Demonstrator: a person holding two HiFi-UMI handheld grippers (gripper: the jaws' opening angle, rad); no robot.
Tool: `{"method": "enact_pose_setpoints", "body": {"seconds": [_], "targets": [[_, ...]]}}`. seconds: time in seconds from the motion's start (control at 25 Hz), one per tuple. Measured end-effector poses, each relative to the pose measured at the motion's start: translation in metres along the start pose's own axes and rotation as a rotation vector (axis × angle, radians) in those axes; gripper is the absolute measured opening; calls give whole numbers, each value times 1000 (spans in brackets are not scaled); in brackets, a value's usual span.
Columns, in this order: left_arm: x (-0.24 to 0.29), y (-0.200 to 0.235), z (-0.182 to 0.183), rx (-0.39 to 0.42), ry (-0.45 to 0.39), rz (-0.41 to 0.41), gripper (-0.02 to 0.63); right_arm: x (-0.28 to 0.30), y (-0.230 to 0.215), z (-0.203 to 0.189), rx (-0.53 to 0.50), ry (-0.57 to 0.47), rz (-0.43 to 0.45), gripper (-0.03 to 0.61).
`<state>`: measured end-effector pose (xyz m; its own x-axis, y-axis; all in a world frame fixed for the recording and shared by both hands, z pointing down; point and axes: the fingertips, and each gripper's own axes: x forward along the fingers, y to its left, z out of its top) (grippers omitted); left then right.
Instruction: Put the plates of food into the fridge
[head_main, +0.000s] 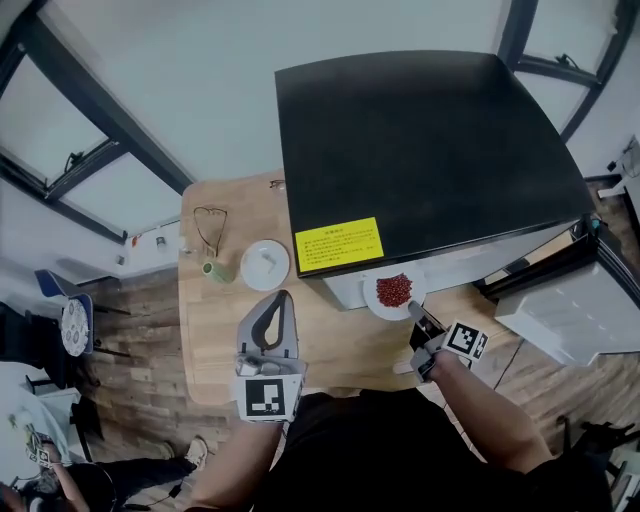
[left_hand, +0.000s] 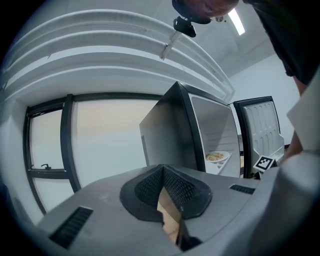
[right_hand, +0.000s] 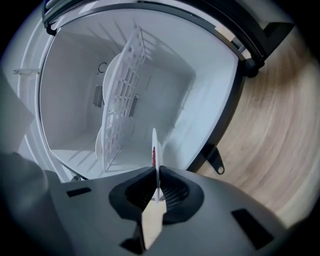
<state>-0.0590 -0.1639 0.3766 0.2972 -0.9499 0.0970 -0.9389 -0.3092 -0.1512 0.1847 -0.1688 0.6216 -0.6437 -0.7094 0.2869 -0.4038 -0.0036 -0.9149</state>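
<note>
Head view: right tool (head_main: 422, 318) grips a plate (head_main: 372, 305) of red food (head_main: 393, 290) at the fridge (head_main: 430, 150) mouth. Left tool (head_main: 284, 295) is closed, empty.

We hold the left gripper (head_main: 283, 297) out ahead, about level, jaws closed together, nothing between them. We reach the right gripper (head_main: 417, 311) further forward, tipped slightly down, jaws clamped on a plate (head_main: 394, 292) rim. Left forearm (head_main: 232, 462) and right forearm (head_main: 487, 408) are both extended.

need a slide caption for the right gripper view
Right gripper clamps a plate of red food edge-on before the open fridge.
</note>
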Motion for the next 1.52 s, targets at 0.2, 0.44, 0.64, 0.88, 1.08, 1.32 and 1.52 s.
{"method": "enact_pose_setpoints", "body": {"seconds": [0.2,0.44,0.64,0.88,1.08,1.32,1.52], "targets": [[-1,10,-7,-4,30,27,3,20,2,11,4,7,1,34],[-3,20,-13,13,46,48,3,46,-2,21,9,3,-16,34],[-11,28,-16,10,71,74,3,60,-4,22,12,18,-51,34],[-27,47,-17,9,79,129,3,76,-3,23,-49,40,-111,34],[-43,58,-20,22,104,169,3,83,-5,31,-178,51,-212,36],[-56,61,-27,10,108,195,3,85,-11,35,-343,84,-335,79],[-65,66,-26,25,122,211,3,85,-16,37,-411,96,-392,102]]}}
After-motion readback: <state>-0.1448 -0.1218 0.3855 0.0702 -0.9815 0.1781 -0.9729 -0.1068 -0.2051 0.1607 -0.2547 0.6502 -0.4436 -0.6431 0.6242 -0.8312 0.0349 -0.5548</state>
